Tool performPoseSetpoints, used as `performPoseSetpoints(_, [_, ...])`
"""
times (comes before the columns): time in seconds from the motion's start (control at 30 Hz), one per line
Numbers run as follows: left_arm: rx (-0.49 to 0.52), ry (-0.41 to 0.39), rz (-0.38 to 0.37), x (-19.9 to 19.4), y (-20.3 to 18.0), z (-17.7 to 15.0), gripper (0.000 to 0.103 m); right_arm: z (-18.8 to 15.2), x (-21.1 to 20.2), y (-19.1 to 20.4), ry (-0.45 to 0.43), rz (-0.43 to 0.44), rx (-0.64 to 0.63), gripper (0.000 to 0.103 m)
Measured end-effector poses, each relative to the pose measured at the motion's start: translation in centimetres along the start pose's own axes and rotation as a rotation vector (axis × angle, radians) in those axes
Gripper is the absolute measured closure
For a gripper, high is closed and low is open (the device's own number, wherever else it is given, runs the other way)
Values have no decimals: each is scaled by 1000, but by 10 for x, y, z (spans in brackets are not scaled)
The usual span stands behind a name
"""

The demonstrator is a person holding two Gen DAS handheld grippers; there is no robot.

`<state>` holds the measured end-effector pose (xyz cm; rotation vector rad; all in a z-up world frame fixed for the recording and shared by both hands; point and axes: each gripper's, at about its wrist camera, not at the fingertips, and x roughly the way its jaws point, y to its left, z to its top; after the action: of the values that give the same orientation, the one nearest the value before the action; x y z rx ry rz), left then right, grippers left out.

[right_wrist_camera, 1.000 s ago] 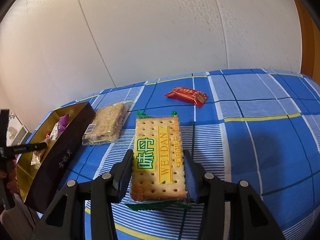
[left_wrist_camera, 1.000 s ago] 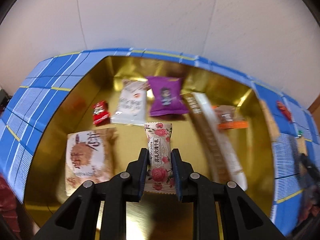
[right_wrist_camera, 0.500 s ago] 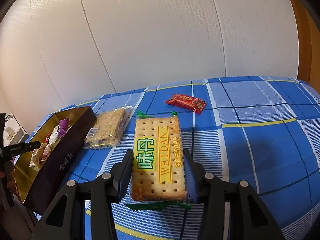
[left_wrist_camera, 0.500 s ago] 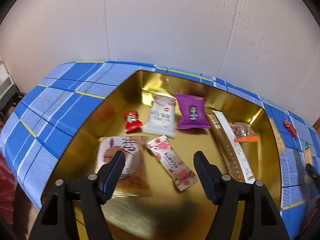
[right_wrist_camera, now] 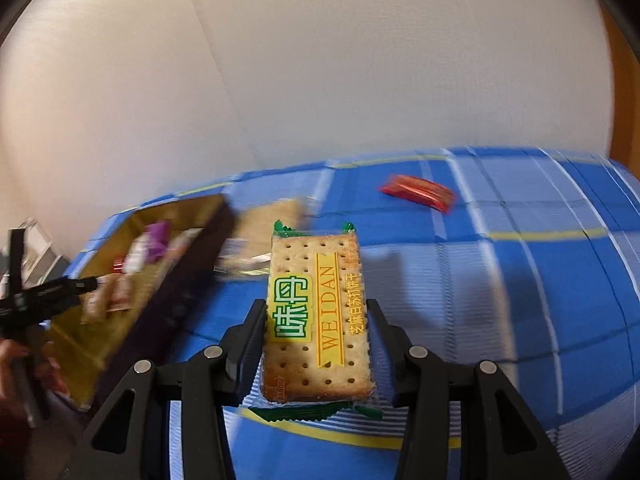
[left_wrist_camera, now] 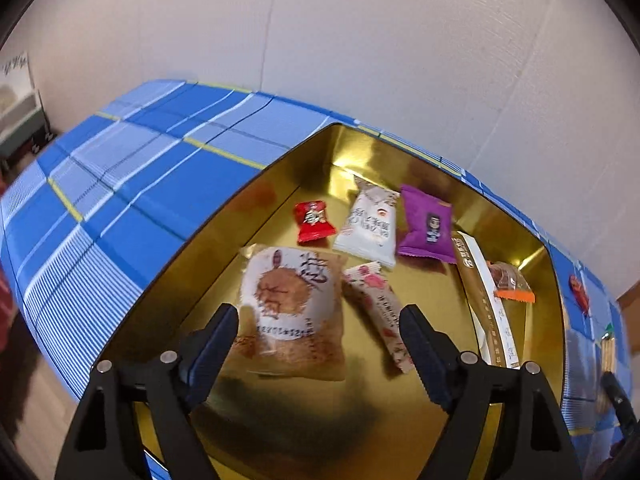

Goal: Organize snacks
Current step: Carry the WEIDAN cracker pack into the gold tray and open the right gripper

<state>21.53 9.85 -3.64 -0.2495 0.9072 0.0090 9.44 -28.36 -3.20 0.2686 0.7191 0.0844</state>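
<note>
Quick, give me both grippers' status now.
Left gripper: opening, holding nothing, above the gold box.
Right gripper: shut on the cracker pack.

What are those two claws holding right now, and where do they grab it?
The right gripper pinches the cracker packet by its long side edges, near the lower end. The left gripper holds nothing; its jaws are opening above the gold box.

Right tongs (right_wrist_camera: 318, 326) clamping cracker packet (right_wrist_camera: 316, 316) above blue plaid cloth (right_wrist_camera: 520, 300), gold box (right_wrist_camera: 80, 344) at left
</note>
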Motion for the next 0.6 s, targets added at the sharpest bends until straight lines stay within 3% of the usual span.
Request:
performPoseSetpoints(0.23, [41,10,31,-1,2,-4,20,31,4,75,30,101,-124,55])
performPoseSetpoints(0.43, [93,-9,59,-8,-1,-5,20,48,40,146,156,152,-217,55])
performPoseSetpoints(0.6, [115,-24,94,-12,3,-5,20,51,76,182,242,151,-257,55])
